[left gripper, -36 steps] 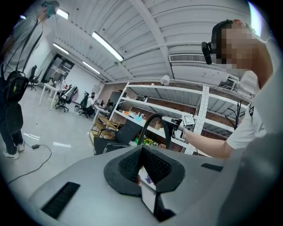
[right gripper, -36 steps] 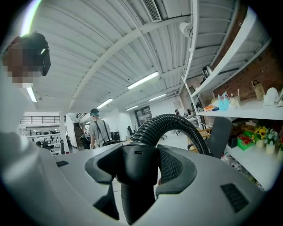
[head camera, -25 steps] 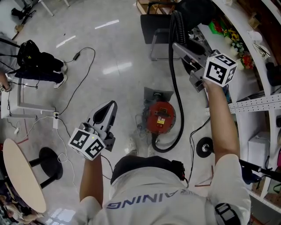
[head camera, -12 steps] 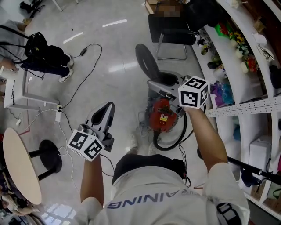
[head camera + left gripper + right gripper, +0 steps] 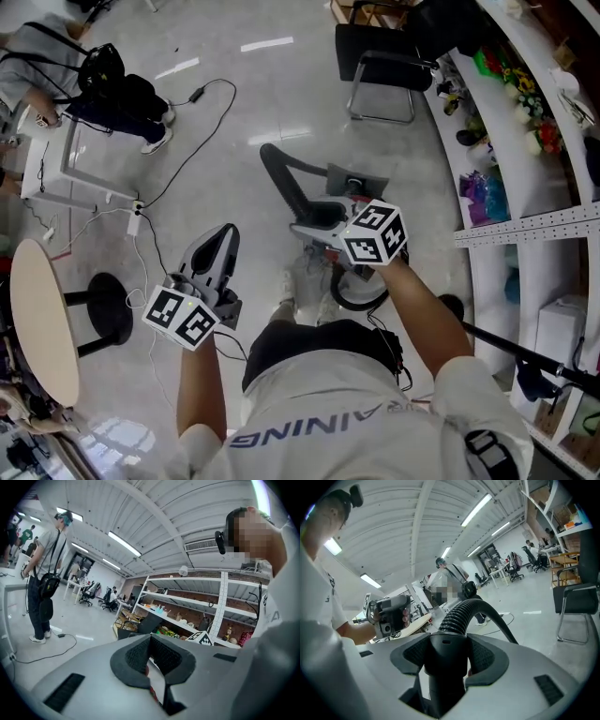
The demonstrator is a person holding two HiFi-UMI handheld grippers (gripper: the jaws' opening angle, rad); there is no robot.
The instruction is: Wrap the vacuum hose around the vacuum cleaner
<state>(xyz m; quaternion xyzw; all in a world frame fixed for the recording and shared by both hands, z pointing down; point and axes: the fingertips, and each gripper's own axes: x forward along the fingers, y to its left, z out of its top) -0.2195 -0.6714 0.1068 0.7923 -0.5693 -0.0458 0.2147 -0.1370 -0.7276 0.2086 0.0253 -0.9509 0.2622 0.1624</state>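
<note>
**Hose end held over the vacuum, other claw free**

The right claw [image 5: 314, 225] pinches the hose [image 5: 278, 178] at its smooth, stiff cuff, where the ribbed part begins. I think this is a good place to hold, because the cuff does not bend and so the soft part will go where the claw goes. The claw is low, in front of the person's body and above the place of the vacuum. That seems a sensible height for laying the hose around the machine. The vacuum itself stands on the floor [image 5: 234, 103], but the right claw and its cube [image 5: 375, 234] hide nearly all of it.

The left claw [image 5: 225, 239] is pressed together with nothing in it. It is held off to the side, well apart from the hose, probably so that it does not disturb the work.

The hose is black and ribbed. From the cuff it rises in an arch away from the person and curves back down. Another loop of it [image 5: 354, 300] lies on the floor near the person's feet. It is not yet wound tight, so I judge that the wrapping is only at its beginning.
</note>
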